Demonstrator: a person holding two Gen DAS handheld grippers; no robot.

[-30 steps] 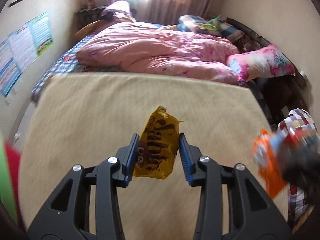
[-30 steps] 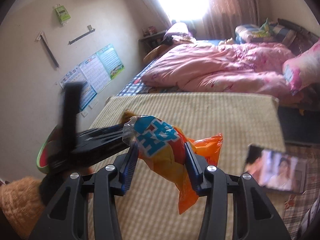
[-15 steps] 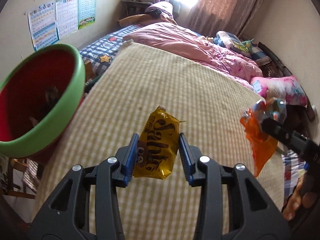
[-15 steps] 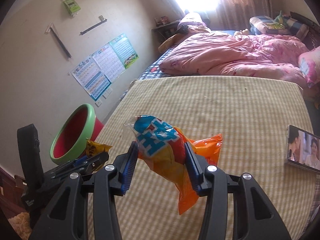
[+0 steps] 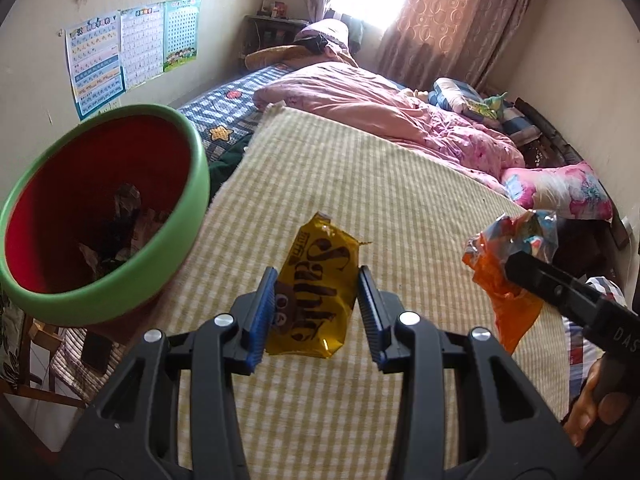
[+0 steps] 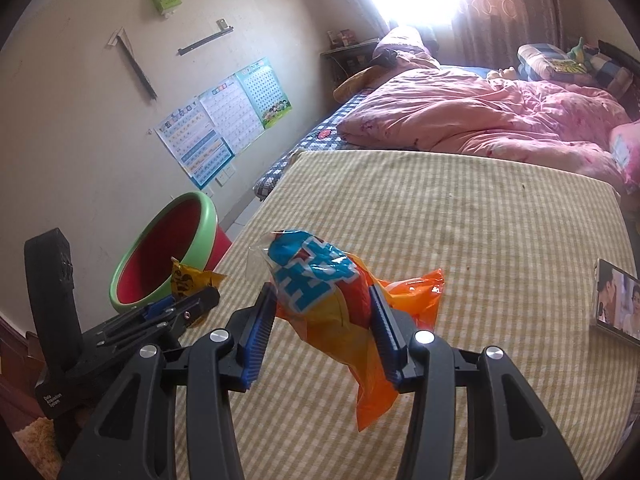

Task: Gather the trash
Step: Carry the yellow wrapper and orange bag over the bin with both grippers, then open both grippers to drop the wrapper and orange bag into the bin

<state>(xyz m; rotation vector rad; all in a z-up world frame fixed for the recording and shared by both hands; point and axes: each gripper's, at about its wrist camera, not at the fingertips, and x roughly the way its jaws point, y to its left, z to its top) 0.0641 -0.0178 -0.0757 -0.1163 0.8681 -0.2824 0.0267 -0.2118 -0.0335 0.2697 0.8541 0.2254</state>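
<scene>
While angled down, wrapper-laden left gripper (image 5: pixel 316 312).

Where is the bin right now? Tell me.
The bin stands off the left edge of the bed mat, below the wall posters; in the right wrist view it sits just beyond the left gripper.

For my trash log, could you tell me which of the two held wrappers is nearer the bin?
The yellow wrapper in the left gripper, beside the green-rimmed bin; the orange wrapper is farther.
</scene>
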